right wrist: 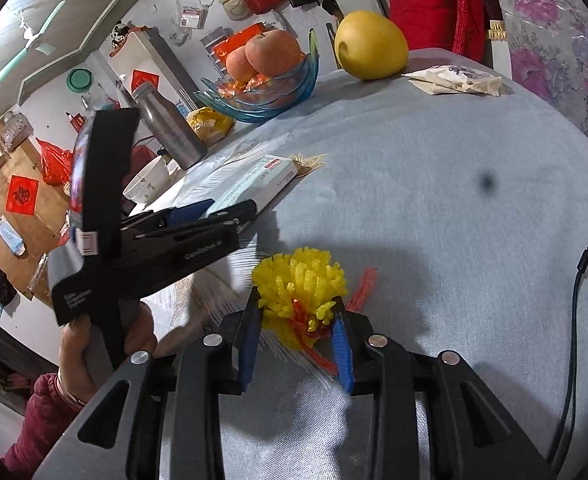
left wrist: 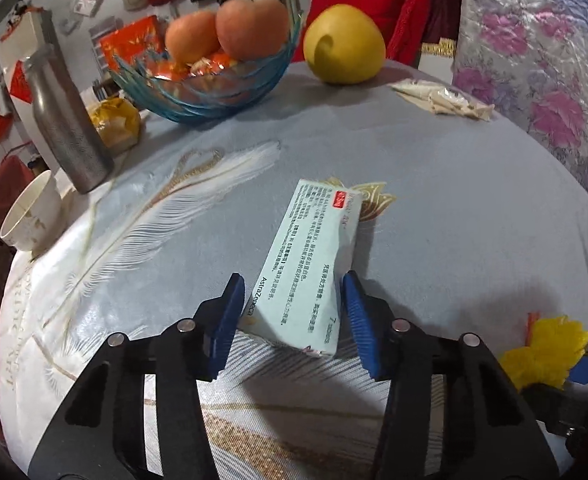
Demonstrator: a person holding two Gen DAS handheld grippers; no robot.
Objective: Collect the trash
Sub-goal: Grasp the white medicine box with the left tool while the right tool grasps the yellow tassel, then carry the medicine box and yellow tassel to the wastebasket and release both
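Low in the right wrist view, the right gripper [right wrist: 296,340] pinches a frilly yellow plastic tuft [right wrist: 300,286]. At lower centre of the left wrist view, the left gripper [left wrist: 289,320] clamps a flat pale-green cardboard medicine box [left wrist: 310,264]. Neither looks binned yet; a crumpled white wrapper [left wrist: 440,98] remains on the grey tablecloth [left wrist: 474,200], upper right.

Left gripper [left wrist: 291,316]: black plastic linkage arms, round silver rivets, ribbed blue finger pads [left wrist: 225,328]. Right gripper [right wrist: 296,340]: same build. Lower left of right-wrist view: hand [right wrist: 93,344] with pale bracelet, quilted maroon sleeve [right wrist: 39,428].
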